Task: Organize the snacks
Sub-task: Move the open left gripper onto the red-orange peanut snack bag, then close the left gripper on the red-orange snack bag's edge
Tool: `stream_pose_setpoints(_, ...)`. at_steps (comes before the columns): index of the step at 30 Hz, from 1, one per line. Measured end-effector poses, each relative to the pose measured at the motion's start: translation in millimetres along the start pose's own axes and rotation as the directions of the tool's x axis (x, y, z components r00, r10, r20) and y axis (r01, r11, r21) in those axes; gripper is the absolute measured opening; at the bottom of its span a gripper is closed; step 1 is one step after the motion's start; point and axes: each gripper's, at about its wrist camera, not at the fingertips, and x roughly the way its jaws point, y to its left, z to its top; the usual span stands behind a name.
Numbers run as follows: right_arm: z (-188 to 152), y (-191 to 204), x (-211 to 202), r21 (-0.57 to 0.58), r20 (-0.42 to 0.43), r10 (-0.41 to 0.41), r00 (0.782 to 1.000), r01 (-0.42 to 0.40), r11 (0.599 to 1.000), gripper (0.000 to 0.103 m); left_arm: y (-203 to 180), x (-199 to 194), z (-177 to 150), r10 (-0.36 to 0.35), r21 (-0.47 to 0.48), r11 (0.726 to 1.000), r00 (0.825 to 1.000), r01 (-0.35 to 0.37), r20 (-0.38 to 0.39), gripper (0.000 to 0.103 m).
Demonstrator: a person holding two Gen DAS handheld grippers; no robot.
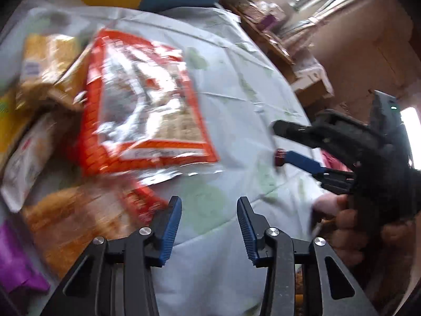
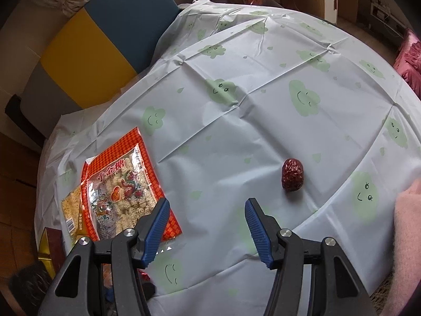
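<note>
In the left wrist view we saw a heap of snack packets (image 1: 47, 121) at the left edge, blurred, and just right of it the orange packet (image 1: 142, 102) lying flat on the pale tablecloth (image 1: 236, 84). At bottom centre our left gripper (image 1: 209, 208) stood open with nothing between its jaws. At the right edge our right gripper (image 1: 279, 142) was also open, apart from the red date (image 1: 281, 157) beside its tip. In the right wrist view the orange packet (image 2: 121, 184) lay lower left, the right gripper (image 2: 206, 210) empty at bottom centre, the date (image 2: 292, 175) right of centre on the cloth.
</note>
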Motion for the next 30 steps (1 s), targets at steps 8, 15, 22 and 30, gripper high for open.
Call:
stream_pose_setpoints(8,-0.8,2.4,-2.2,-0.015,-0.004,0.021,1.000,-0.021,1.000,0.061,20.2,-42.2,10.8,-0.026,-0.045,0.998,0.988,0.033,0.151,0.040)
stream_pose_setpoints(15,-2.7,5.8,-1.0,-0.032,-0.021,0.019,1.000,-0.020,0.999,0.061,25.1,-38.7,29.6,0.135,0.051,0.988,0.975,-0.146,0.174,0.040)
stream_pose_setpoints(22,-3.5,7.0,0.3,-0.041,-0.033,0.007,0.999,-0.008,0.999,0.061,32.7,-21.4,51.1,0.195,0.082,0.973,0.962,-0.214,0.192,0.041)
stream_pose_setpoints(30,-5.4,10.9,2.7,-0.062,-0.049,0.004,0.999,-0.007,0.998,0.061,35.7,-28.8,64.9,0.208,0.094,0.969,0.957,-0.230,0.202,0.051)
